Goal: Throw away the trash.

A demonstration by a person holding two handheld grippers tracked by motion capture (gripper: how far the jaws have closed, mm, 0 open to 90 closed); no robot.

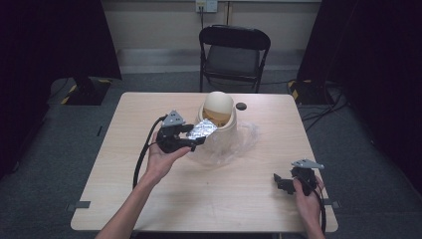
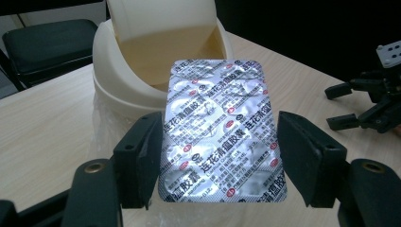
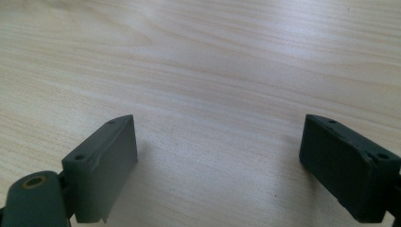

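A pale wooden surface (image 1: 209, 194) is seen, with a black folding chair (image 1: 234, 52) beyond its far edge. A cream swing-lid bin (image 1: 218, 112) stands near the far edge, on crumpled clear plastic (image 1: 239, 142). A silver blister pack of pills (image 2: 222, 132) is gripped by its side edges in the left tool (image 1: 198, 140), the jaws spread wide to its width, and is held just in front of the bin's opening. The right tool (image 1: 279, 183) is released, jaws wide apart over bare wood, well apart from the bin toward the near right edge. Open room is left between bin and near edge.
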